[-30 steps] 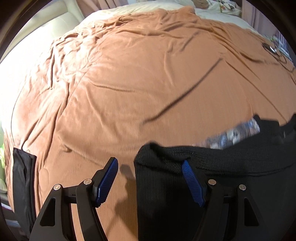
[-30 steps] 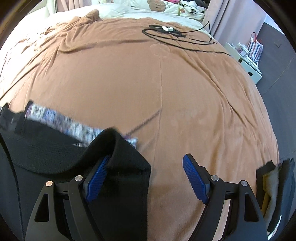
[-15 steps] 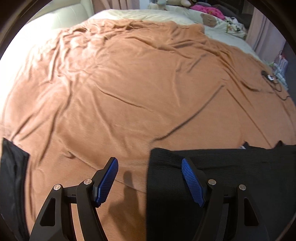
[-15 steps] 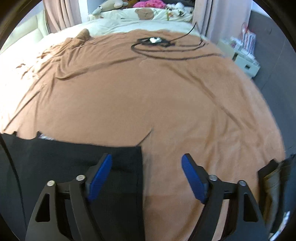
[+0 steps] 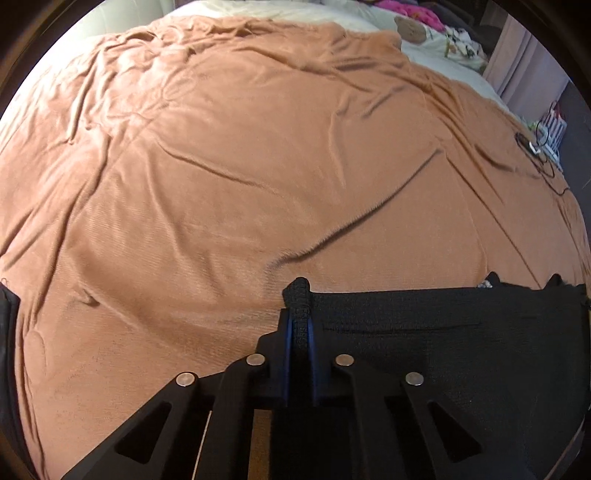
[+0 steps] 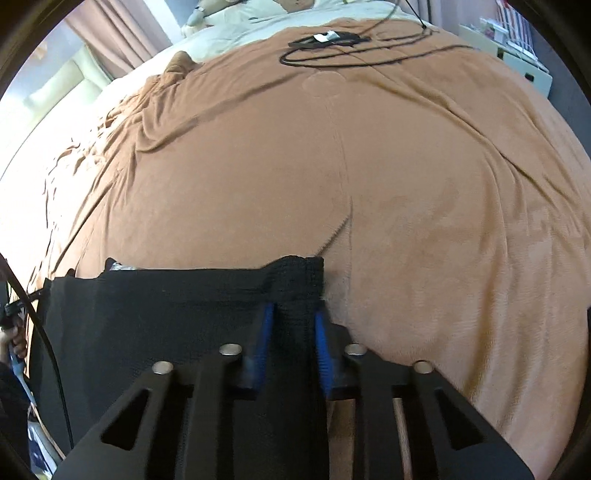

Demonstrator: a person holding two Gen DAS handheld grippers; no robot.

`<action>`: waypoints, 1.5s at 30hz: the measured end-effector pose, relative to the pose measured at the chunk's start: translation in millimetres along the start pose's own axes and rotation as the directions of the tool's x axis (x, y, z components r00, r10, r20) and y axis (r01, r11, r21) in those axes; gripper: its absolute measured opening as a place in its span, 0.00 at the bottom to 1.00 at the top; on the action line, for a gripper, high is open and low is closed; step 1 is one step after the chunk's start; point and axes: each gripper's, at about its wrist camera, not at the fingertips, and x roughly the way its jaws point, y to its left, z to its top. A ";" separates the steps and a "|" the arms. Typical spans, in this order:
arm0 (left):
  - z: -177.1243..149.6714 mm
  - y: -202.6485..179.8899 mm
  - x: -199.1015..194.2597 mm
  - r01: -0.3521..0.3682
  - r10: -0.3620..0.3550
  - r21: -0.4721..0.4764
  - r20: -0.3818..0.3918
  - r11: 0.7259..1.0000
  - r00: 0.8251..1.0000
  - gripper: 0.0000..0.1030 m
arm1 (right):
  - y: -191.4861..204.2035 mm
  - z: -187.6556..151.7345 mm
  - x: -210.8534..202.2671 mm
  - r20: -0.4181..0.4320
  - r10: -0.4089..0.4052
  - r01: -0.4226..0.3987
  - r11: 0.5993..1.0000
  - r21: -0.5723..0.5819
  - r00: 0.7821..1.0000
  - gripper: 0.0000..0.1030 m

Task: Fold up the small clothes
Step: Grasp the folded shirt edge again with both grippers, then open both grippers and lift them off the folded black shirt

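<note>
Knitwear in black, a small garment [image 5: 443, 332], lies flat on the brown blanket [image 5: 258, 166] that covers the bed, at the blanket's near edge, its far hem running straight across in both wrist views. A scrap of pale printed fabric [image 6: 123, 266] peeks out from under that hem toward the garment's middle.

The left gripper [image 5: 299, 328] has its blue pads pressed together on the garment's left far corner; the knit is bunched into a thin ridge that rises between the pads and pokes out just beyond them. The right gripper [image 6: 293, 336] has the garment's right far corner between its blue pads [image 6: 320, 332]; its jaws are closing, and the pads sit against both sides of a thicker fold of the knit, which stands up slightly past the fingertips. Both grippers point steeply down at the bed.

Past the garment the blanket stretches away, creased in long wrinkles, to a cream sheet [image 6: 236, 33] at the far edge of the bed. A black cable [image 6: 362, 51] lies looped on the blanket near its far right corner, with a small device at one end. A cream headboard or cushion [image 6: 59, 88] and pink curtains [image 6: 122, 29] stand along the bed's left side. Dark cloth [image 5: 7, 332] shows at the blanket's near left edge in the left wrist view.
</note>
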 end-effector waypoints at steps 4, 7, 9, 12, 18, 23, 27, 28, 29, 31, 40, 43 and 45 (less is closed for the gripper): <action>-0.5 9.5 -15.9 -0.009 0.010 -0.016 0.043 1.000 0.999 0.05 | 13.0 4.1 -6.3 0.034 -0.035 0.036 0.998 -0.049 0.999 0.03; 1.4 15.8 -24.0 -0.024 0.027 -0.037 0.064 0.999 0.998 0.05 | 19.9 2.1 -12.8 0.063 -0.036 0.040 0.998 -0.056 0.997 0.02; 4.3 15.3 -25.2 -0.036 0.038 -0.035 0.069 0.999 0.997 0.05 | 22.7 1.8 -14.9 0.076 -0.041 0.045 0.998 -0.050 0.996 0.02; 7.1 12.3 -21.1 -0.055 0.057 -0.027 0.062 0.998 0.996 0.05 | 27.8 -4.4 -19.6 0.081 -0.054 0.058 0.997 -0.046 0.995 0.02; 15.3 9.3 -6.3 -0.041 0.043 -0.069 0.037 0.997 0.998 0.05 | 27.0 -2.4 -5.5 0.055 -0.125 0.126 0.992 -0.021 0.991 0.02; 10.2 8.8 -11.2 -0.051 0.052 -0.087 0.009 0.995 0.999 0.19 | 32.2 -2.6 -5.8 0.031 -0.149 0.150 0.988 -0.030 0.988 0.10; -2.7 13.5 -32.0 -0.027 0.032 -0.104 0.045 0.994 0.998 0.54 | 27.9 -4.4 -23.6 0.048 -0.134 0.135 0.991 -0.020 0.990 0.47; -7.8 15.3 -39.1 -0.019 0.025 -0.110 0.057 0.994 0.998 0.56 | 25.9 -7.4 -29.8 0.063 -0.121 0.122 0.993 -0.008 0.991 0.61; -10.2 16.0 -42.1 -0.017 0.023 -0.112 0.057 0.994 0.998 0.58 | 24.7 -11.2 -35.3 0.077 -0.114 0.114 0.993 0.000 0.990 0.67; -18.8 18.8 -51.7 -0.016 0.023 -0.117 0.058 0.993 0.998 0.58 | 22.5 -19.3 -44.0 0.086 -0.107 0.107 0.994 0.004 0.990 0.68; -64.6 21.1 -84.4 0.043 -0.032 -0.160 0.072 0.986 0.997 0.59 | 5.0 -60.4 -78.1 0.064 -0.033 0.030 0.998 0.048 0.997 0.68; -82.3 21.3 -91.3 0.049 -0.039 -0.165 0.064 0.985 0.997 0.59 | -4.4 -77.4 -90.0 0.053 -0.012 0.008 0.997 0.071 0.999 0.68; -94.0 23.4 -95.7 0.059 -0.049 -0.181 0.059 0.982 0.997 0.59 | -11.2 -89.3 -97.5 0.046 -0.009 0.005 0.997 0.080 0.999 0.68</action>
